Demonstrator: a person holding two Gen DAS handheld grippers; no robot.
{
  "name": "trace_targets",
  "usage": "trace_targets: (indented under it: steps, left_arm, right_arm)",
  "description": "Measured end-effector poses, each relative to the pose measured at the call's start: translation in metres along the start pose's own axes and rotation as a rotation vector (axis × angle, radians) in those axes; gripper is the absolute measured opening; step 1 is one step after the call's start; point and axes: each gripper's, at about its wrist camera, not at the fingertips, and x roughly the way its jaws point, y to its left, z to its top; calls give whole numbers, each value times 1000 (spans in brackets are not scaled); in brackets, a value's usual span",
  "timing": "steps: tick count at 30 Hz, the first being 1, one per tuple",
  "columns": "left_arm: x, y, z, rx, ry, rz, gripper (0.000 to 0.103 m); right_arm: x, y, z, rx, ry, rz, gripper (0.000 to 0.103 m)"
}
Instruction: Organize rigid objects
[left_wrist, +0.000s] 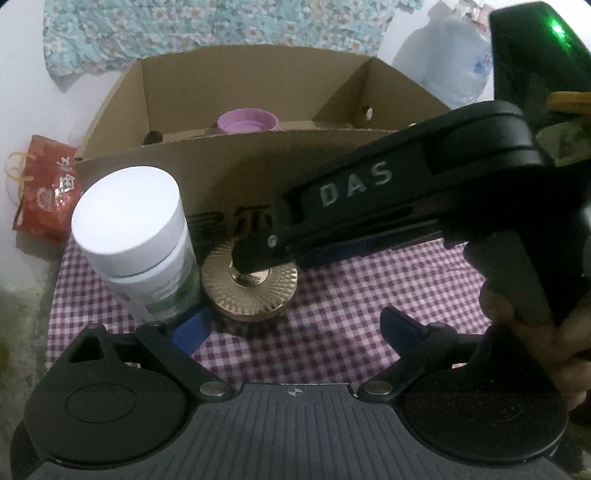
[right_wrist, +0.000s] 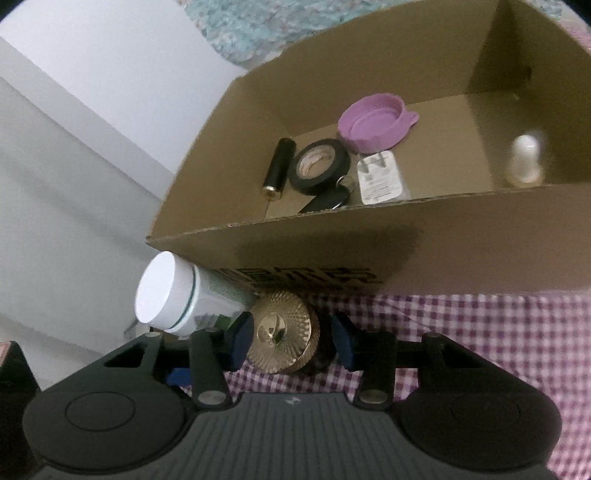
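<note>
Gold ribbed disc (right_wrist: 282, 332) flat on the checked table (right_wrist: 480, 332), just in front of the cardboard box (right_wrist: 332, 254), beside the white bottle (right_wrist: 173, 295). Right gripper (right_wrist: 291, 341) nearer, jaws spread and straddling the disc, seemingly not yet touching. Left gripper (left_wrist: 291, 332) spread, empty, short of the disc.

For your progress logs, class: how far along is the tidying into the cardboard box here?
Done: the purple lid, tape roll, black tube, charger and key fob lie in the box. In hand: the right tongs straddle the gold disc, still open. Left: the white bottle beside it.
</note>
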Motion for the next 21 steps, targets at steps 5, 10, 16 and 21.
trace_targets:
  steps: [5, 10, 16, 21]
  left_arm:
    - [3, 1, 0, 7, 5, -16, 97]
    - [2, -3, 0, 33, -2, -3, 97]
    - [5, -12, 1, 44, -3, -11, 97]
    - [5, -22, 0, 65, 2, -49, 97]
  right_arm:
    - [7, -5, 1, 2, 28, 32, 47]
    - [5, -8, -2, -20, 47, 58, 47]
    - [1, -9, -7, -30, 63, 66, 47]
    - [-8, -14, -10, -22, 60, 66, 47]
